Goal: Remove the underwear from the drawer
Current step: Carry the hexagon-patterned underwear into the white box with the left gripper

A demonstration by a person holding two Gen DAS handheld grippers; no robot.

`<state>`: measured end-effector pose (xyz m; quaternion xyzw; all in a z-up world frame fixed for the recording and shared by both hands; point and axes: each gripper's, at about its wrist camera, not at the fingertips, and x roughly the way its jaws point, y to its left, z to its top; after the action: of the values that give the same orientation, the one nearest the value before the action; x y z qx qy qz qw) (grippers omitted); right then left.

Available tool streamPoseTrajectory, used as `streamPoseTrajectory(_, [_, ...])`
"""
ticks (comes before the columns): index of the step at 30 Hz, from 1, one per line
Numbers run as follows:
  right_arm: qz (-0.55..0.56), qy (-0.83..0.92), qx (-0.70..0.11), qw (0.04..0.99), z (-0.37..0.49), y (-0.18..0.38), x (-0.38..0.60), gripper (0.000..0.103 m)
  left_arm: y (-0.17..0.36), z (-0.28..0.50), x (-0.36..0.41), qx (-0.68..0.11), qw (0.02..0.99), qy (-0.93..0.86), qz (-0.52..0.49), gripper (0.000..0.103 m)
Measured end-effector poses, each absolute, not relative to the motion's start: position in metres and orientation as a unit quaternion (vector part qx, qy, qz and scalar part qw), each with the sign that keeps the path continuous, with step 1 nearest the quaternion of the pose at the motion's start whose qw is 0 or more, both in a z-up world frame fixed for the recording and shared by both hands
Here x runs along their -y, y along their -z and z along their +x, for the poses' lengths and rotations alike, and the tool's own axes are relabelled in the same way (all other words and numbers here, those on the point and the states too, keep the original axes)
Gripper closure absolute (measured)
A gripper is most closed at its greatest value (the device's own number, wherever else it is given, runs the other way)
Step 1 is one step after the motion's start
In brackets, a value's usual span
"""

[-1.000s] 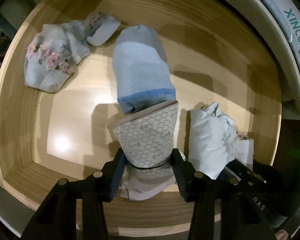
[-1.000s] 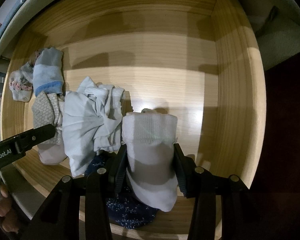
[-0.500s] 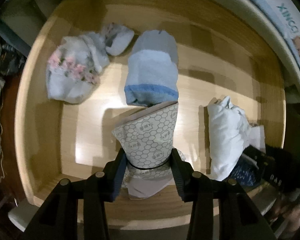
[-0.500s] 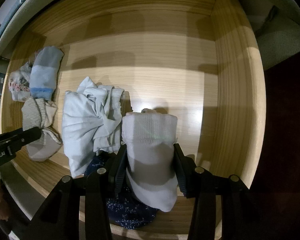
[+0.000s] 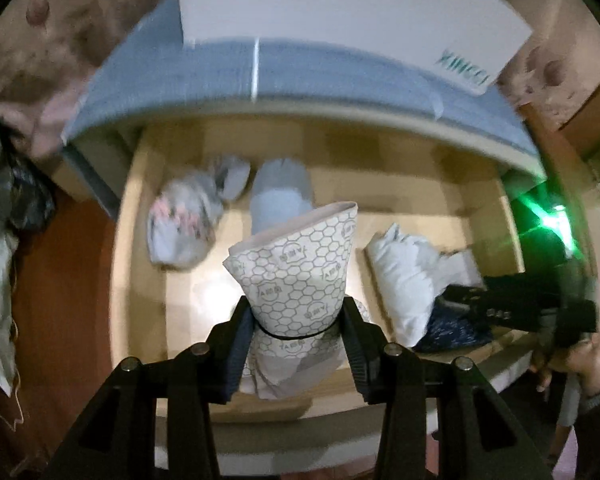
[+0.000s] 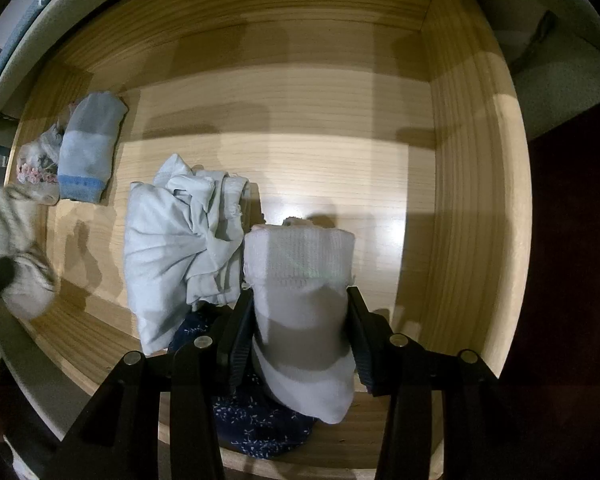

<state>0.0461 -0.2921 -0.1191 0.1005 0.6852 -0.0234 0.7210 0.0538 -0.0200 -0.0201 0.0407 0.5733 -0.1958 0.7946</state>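
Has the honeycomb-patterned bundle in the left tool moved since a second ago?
Yes. The honeycomb-patterned bundle, gripped by the left tool, has risen away from the drawer floor, which now looks smaller and farther below.

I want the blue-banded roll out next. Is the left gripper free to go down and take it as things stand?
Probably not yet. The left gripper is shut on the honeycomb-print roll, so its jaws are full. The blue-banded roll itself lies uncovered on the drawer floor, with nothing on top.

The drawer (image 6: 460, 184) floor lies bare across its right and rear. A crumpled pale garment (image 6: 180, 240) blocks the middle, a blue roll (image 6: 88, 152) and floral piece (image 6: 34, 172) the left.
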Motion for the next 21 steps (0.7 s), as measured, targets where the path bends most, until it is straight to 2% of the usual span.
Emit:
streamPoseTrajectory(11, [0.1,0.024,-0.686,0.721,0.048,0.12,0.292,0.061,-0.081,0.066,0.012,-0.472,0.855,0.207,0.054,0.059])
streamPoseTrajectory(21, [0.102,0.025,-0.684,0.722,0.049,0.119,0.295,0.061,-0.182,0.129,0.017,-0.374,0.904,0.192,0.077,0.059])
